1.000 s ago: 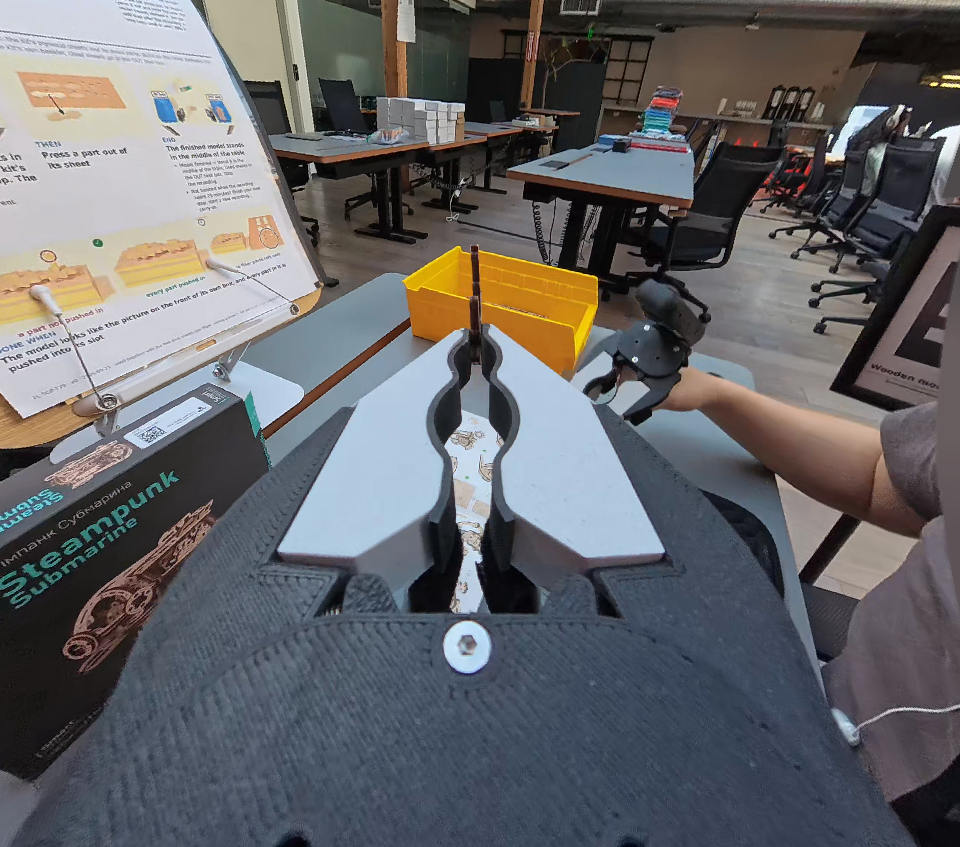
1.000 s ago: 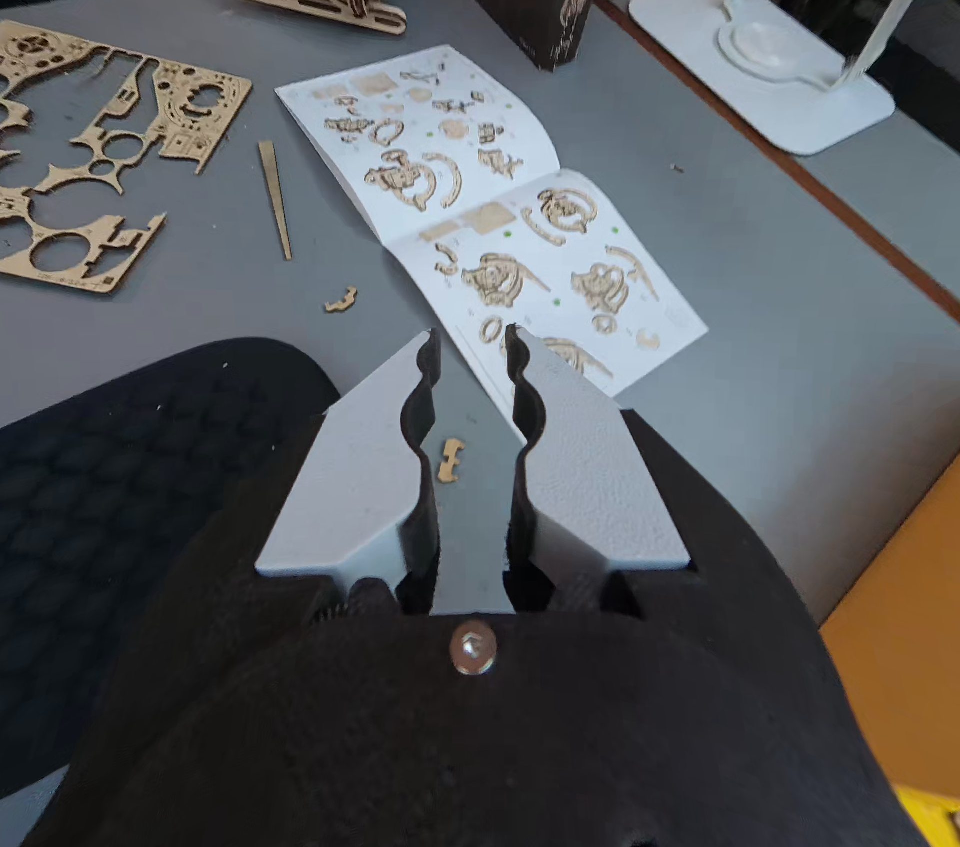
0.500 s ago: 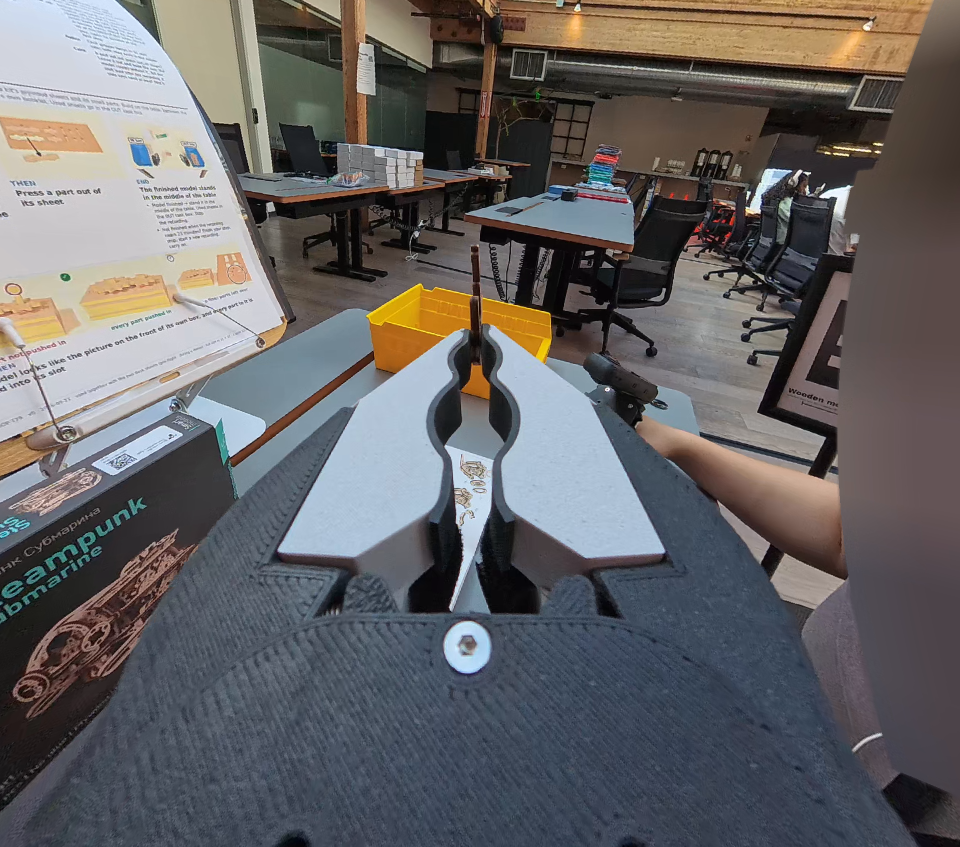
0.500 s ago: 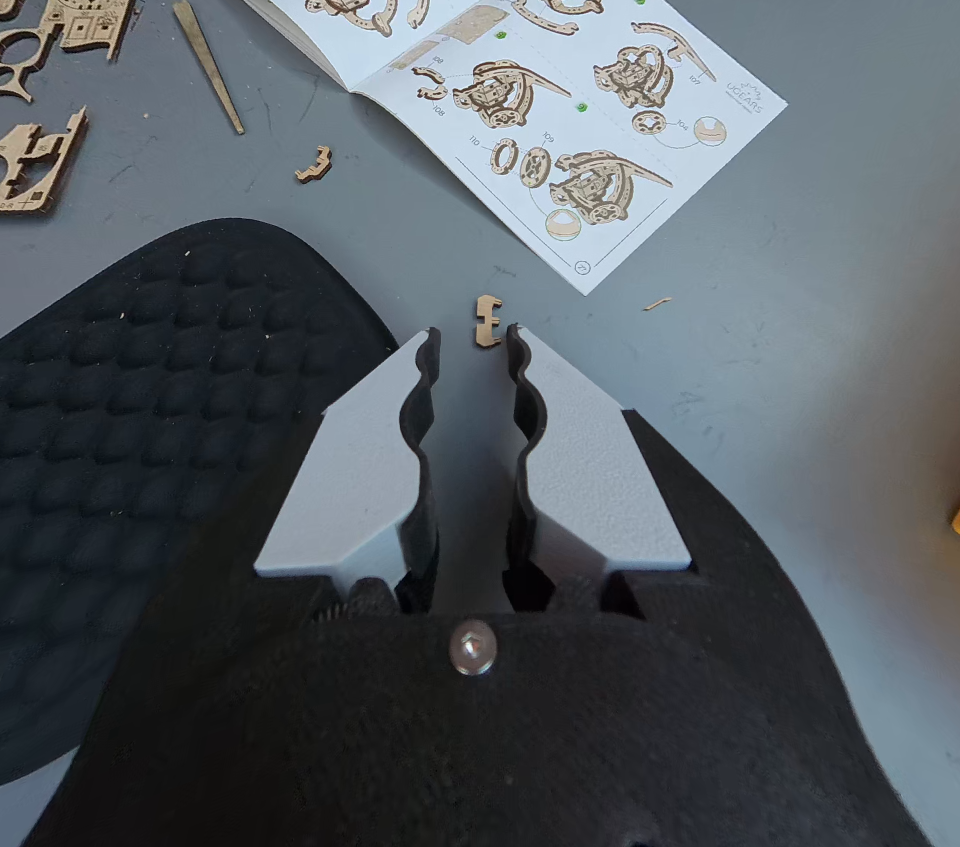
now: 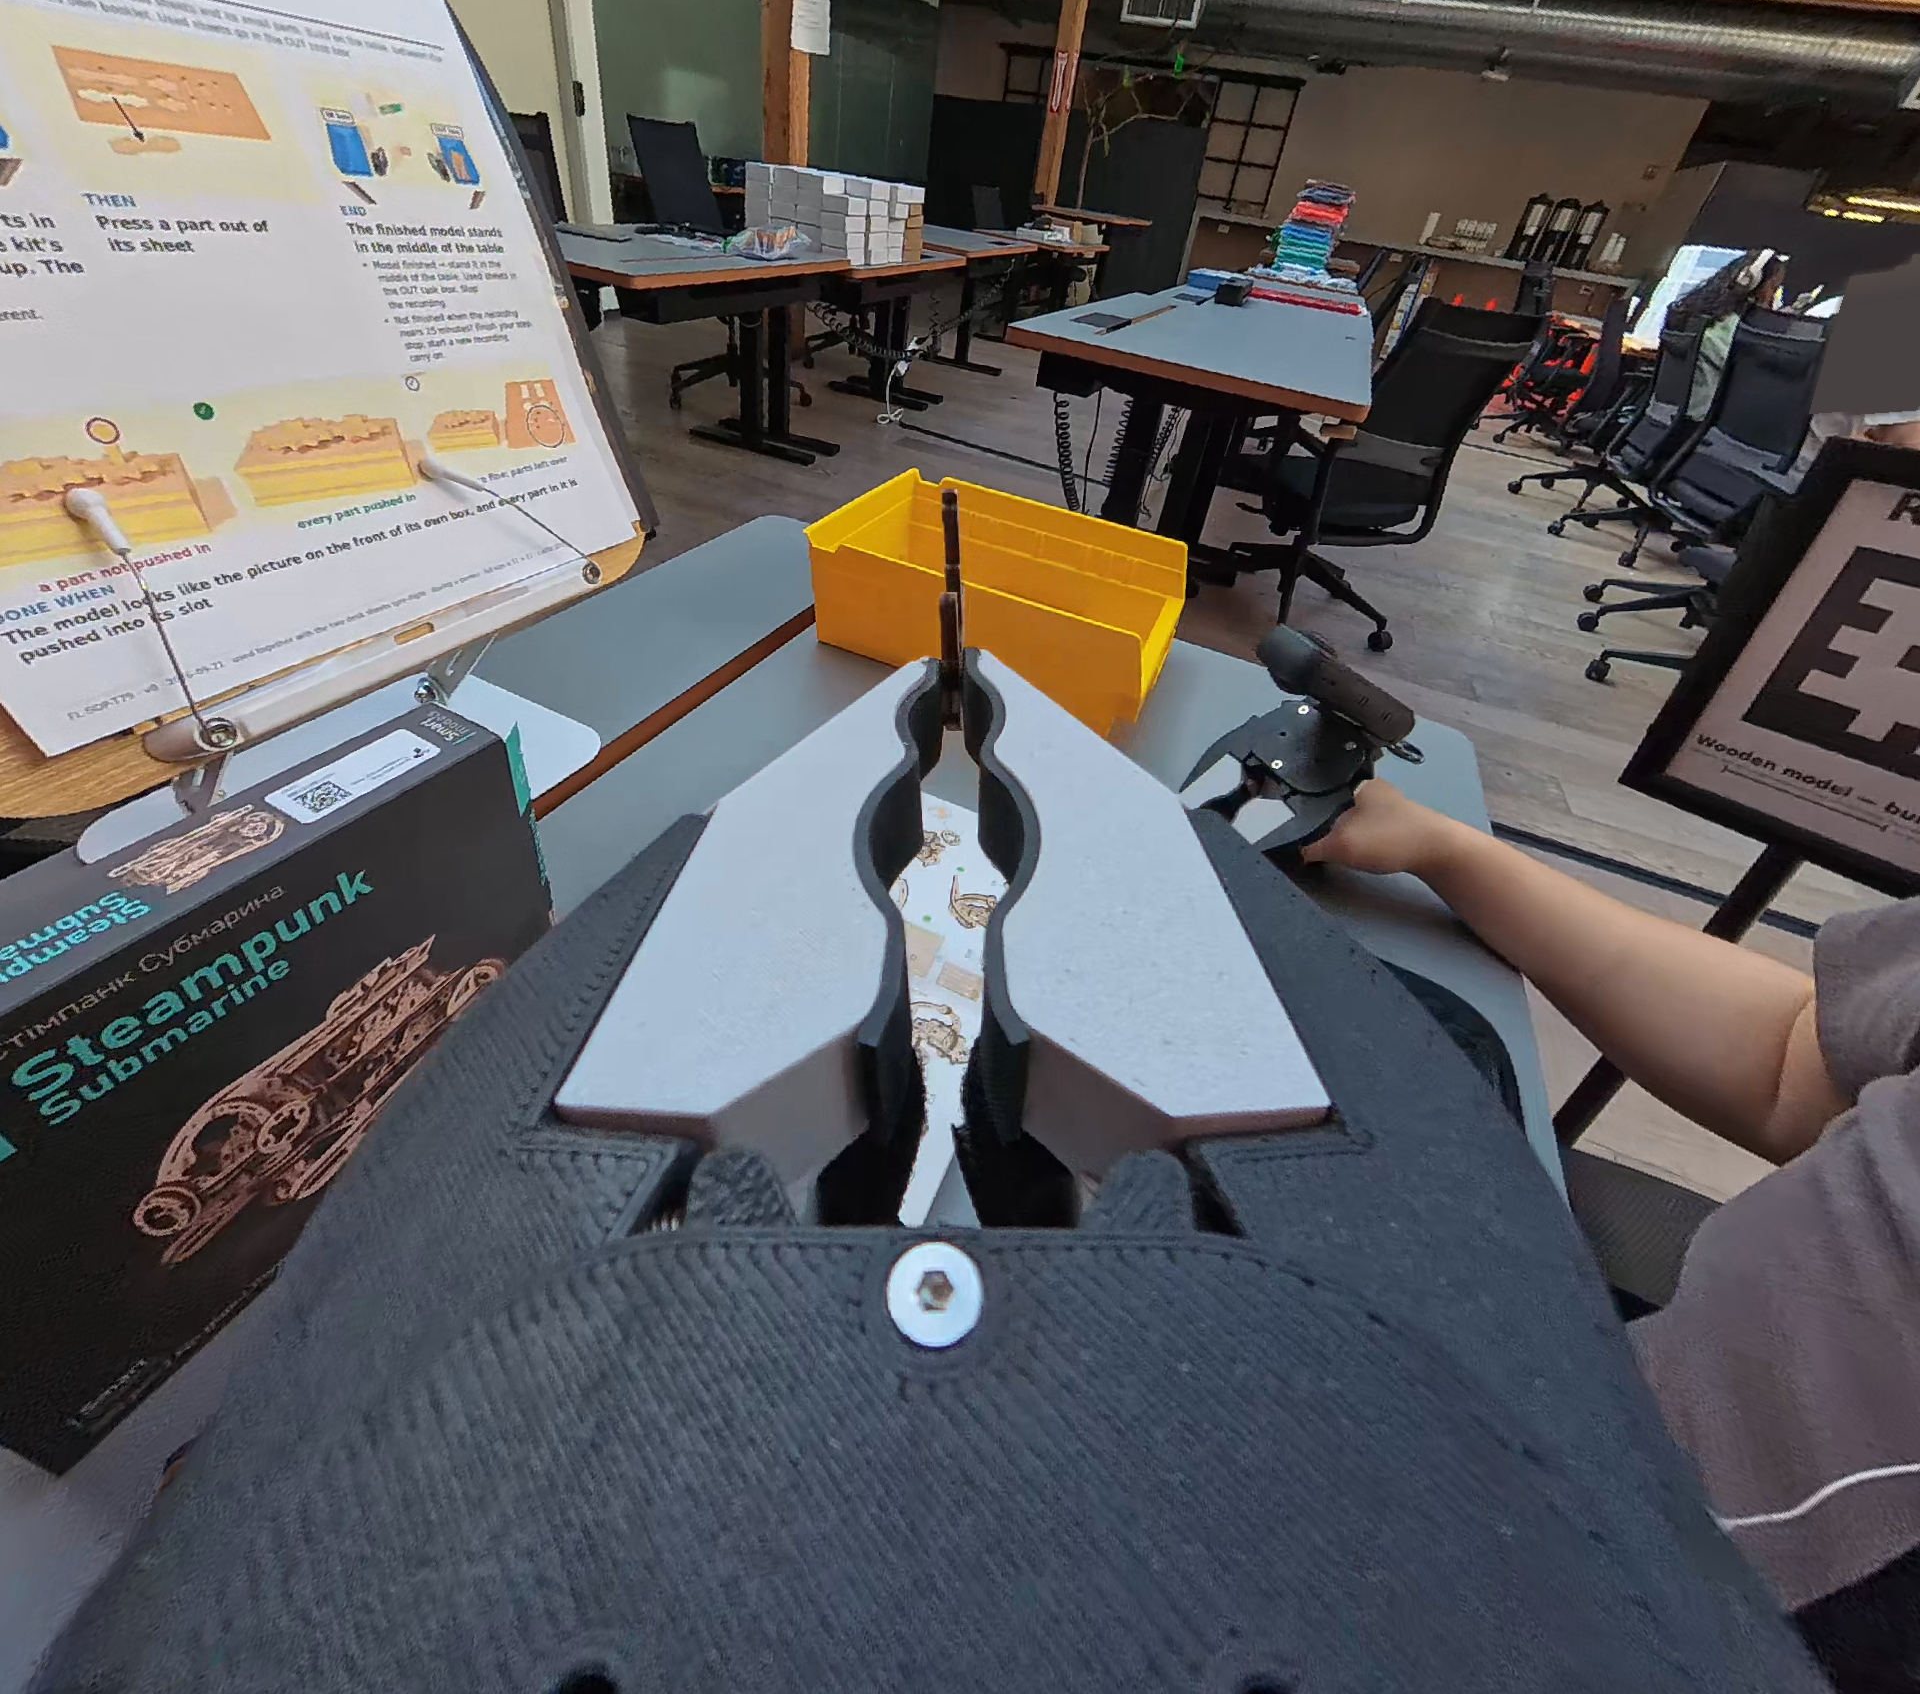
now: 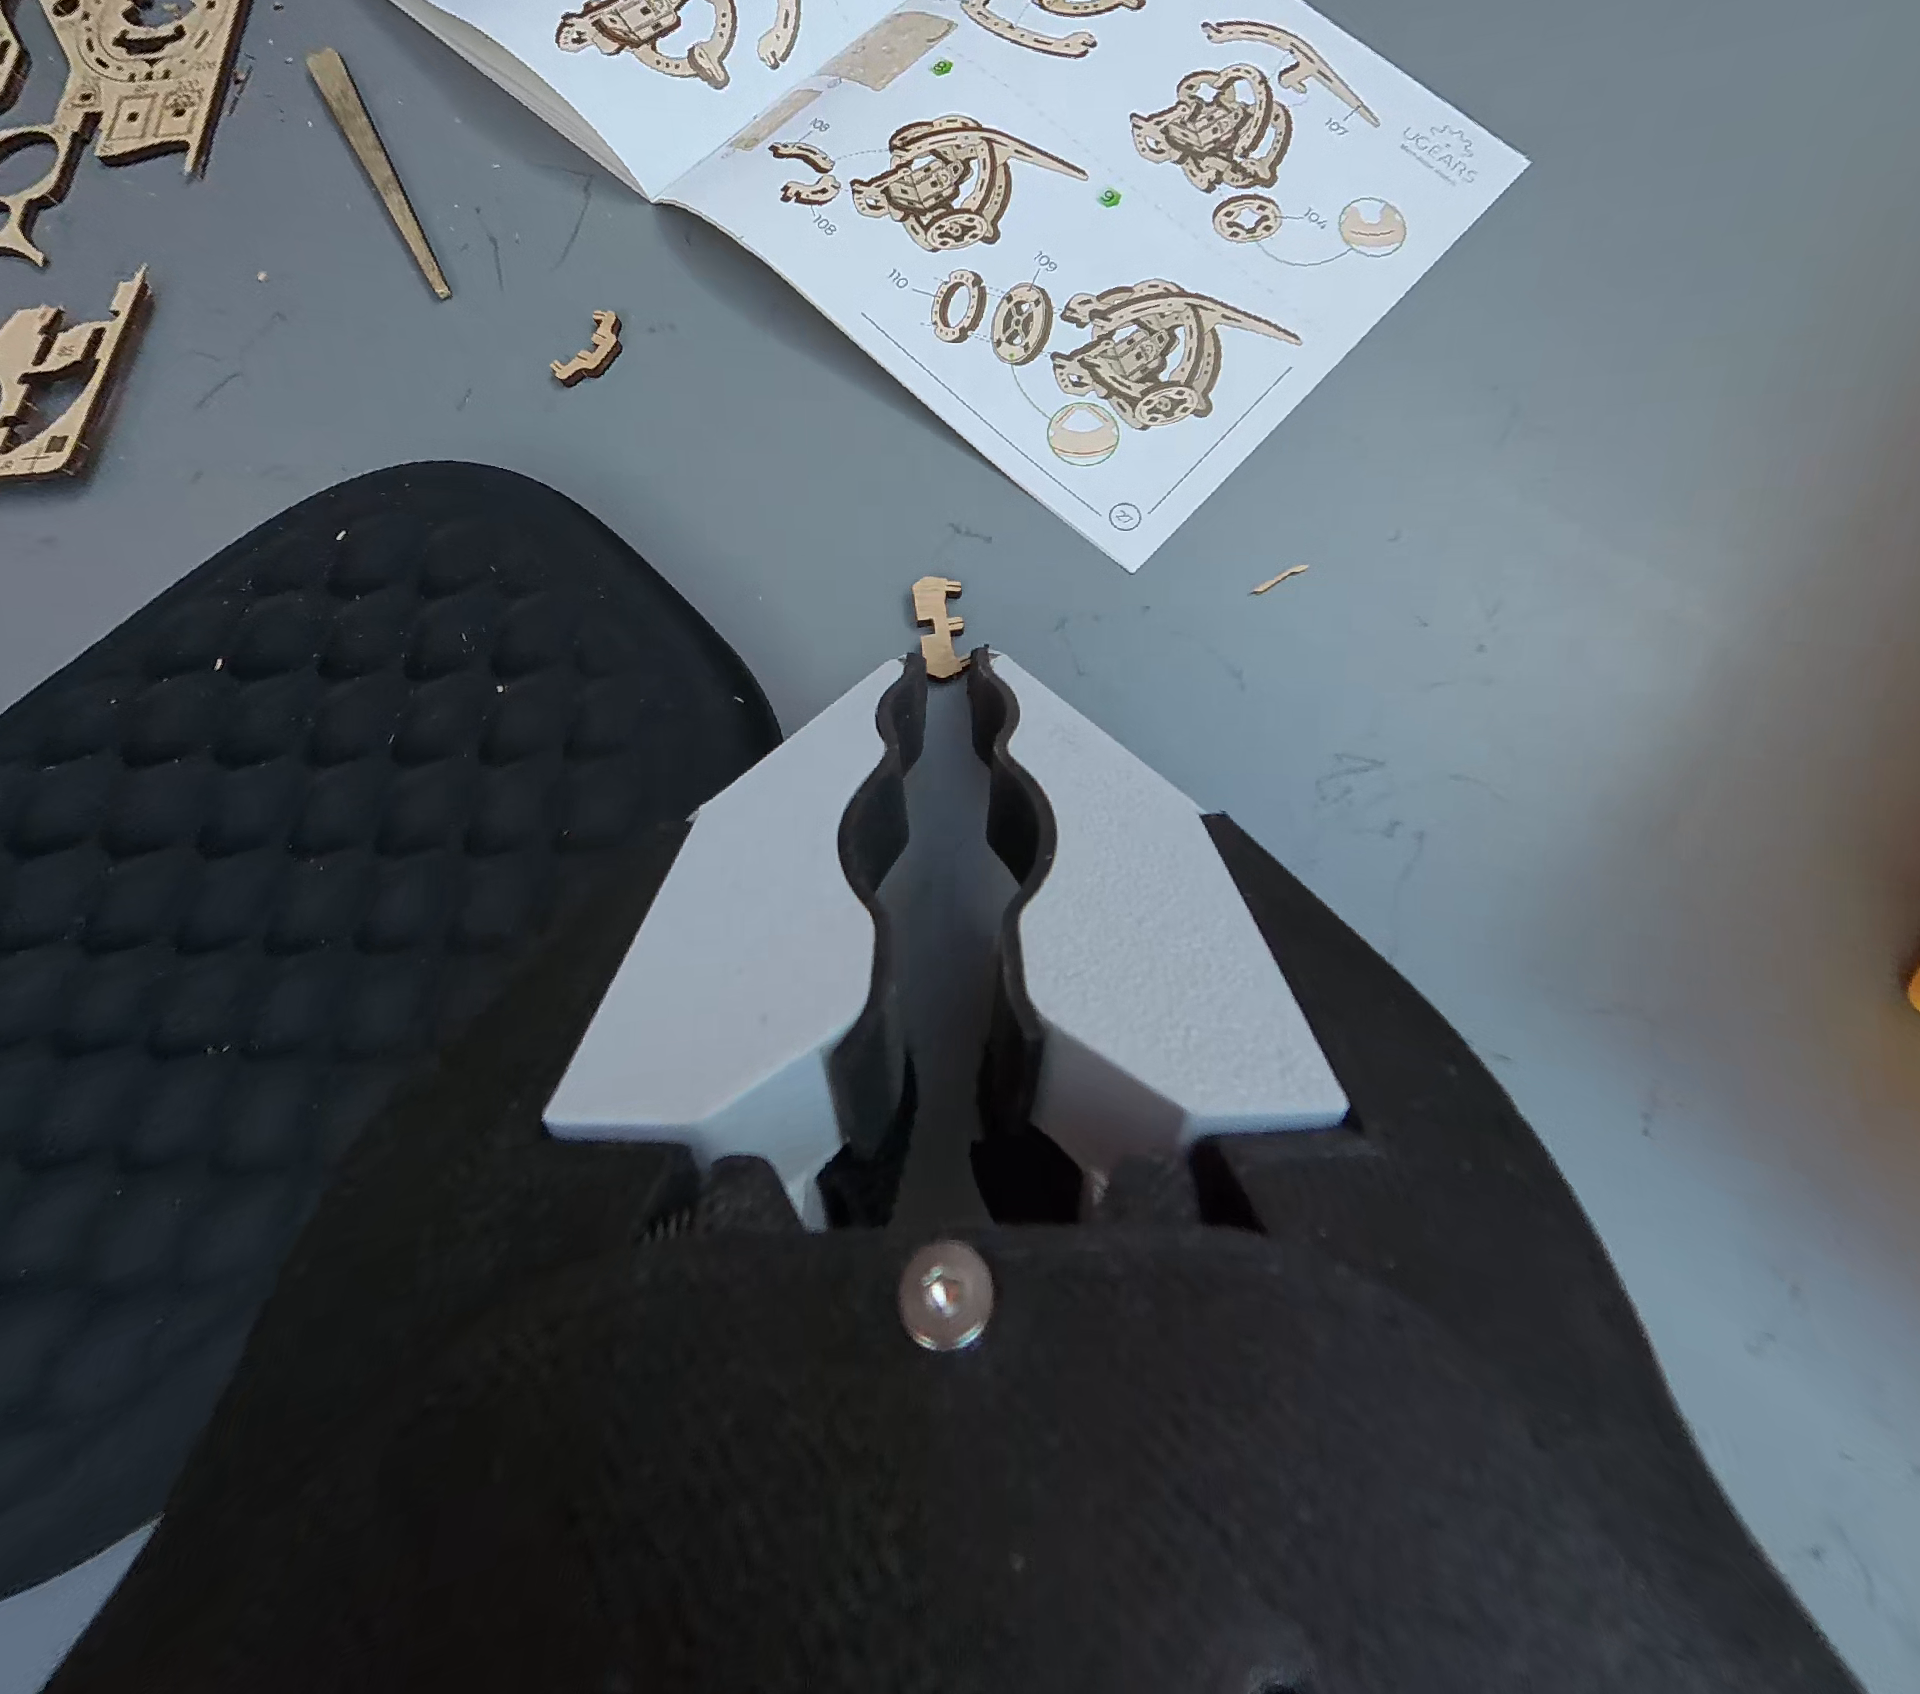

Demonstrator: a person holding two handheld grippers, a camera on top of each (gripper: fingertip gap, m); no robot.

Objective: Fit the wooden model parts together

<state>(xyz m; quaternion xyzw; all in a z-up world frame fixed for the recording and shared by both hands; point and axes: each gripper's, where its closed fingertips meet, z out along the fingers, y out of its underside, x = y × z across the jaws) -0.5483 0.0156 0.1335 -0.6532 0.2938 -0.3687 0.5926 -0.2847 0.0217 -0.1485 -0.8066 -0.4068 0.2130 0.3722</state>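
Right tongs (image 6: 943, 665) pinch a small notched wooden part (image 6: 938, 626) at their tips, low over the grey bench (image 6: 1558, 709), just short of the open booklet (image 6: 935, 86). Left tongs (image 5: 950, 688) pressed onto a thin dark wooden strip (image 5: 949, 595), upright before the yellow bin (image 5: 1039, 595), beyond the booklet.

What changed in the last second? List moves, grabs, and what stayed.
The right gripper came down and shut on the small notched wooden piece beside the booklet. The left gripper stayed raised, clamped on its thin dark wooden part.
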